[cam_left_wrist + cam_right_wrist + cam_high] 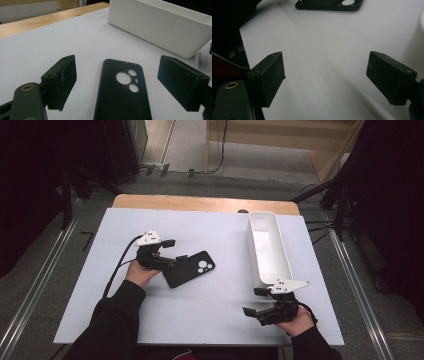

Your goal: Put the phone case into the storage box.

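Left claw (117,82) spread wide, black phone case (123,92) flat between its jaws, untouched, right claw (325,77) spread, well apart.

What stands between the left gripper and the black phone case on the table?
Nothing visible does. The left gripper has its jaws open on either side of the phone case, which lies flat on the white table. Bare table shows between each jaw and the case.
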`<move>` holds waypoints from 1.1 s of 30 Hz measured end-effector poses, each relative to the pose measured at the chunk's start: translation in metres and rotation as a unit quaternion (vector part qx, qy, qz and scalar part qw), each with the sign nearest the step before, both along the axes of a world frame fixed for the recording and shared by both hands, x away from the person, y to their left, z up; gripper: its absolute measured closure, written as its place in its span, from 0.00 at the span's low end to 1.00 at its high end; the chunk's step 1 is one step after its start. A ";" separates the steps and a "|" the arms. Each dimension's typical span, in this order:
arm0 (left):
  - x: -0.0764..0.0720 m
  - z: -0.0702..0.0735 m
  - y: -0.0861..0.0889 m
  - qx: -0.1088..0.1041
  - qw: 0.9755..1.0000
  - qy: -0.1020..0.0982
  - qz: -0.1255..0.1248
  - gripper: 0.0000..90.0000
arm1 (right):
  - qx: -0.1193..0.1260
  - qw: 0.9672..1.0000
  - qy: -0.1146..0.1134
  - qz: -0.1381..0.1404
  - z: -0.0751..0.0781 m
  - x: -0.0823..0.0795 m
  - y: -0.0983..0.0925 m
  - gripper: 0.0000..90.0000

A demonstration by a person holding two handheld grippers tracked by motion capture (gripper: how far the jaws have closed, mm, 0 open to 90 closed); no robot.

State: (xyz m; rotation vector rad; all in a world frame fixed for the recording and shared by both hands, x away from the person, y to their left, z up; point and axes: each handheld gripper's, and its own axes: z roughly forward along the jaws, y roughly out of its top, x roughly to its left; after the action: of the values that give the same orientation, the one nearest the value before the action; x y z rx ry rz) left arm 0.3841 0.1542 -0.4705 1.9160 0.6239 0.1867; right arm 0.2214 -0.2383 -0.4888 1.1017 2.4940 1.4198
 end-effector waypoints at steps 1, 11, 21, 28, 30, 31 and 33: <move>0.001 0.000 -0.002 -0.002 1.000 0.001 -0.002 0.17 | 0.001 1.000 -0.001 0.001 0.000 0.000 0.000 0.15; 0.005 -0.005 -0.014 -0.005 1.000 -0.010 -0.015 0.17 | -0.001 1.000 -0.007 0.004 0.001 -0.004 -0.001 0.15; 0.002 -0.012 -0.018 0.031 0.999 -0.001 -0.027 0.17 | -0.001 1.000 -0.009 0.005 0.002 -0.003 0.000 0.15; 0.000 -0.017 -0.021 0.046 0.998 0.008 -0.037 0.14 | -0.002 1.000 -0.011 0.007 0.002 -0.002 0.001 0.15; -0.001 -0.019 -0.022 0.051 0.998 0.008 -0.043 0.14 | -0.002 1.000 -0.011 0.008 0.002 -0.002 0.001 0.15; -0.001 -0.020 -0.023 0.058 0.997 0.007 -0.045 0.14 | -0.003 1.000 -0.012 0.008 0.002 -0.001 0.001 0.15; -0.002 -0.022 -0.024 0.064 0.997 0.008 -0.045 0.14 | -0.002 1.000 -0.010 0.008 0.002 -0.001 0.001 0.15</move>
State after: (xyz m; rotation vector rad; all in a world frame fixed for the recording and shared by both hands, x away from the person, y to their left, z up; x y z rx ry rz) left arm 0.3823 0.1300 -0.4923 2.0674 0.5452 0.1566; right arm 0.2202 -0.2369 -0.4871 1.0637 2.4982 1.4210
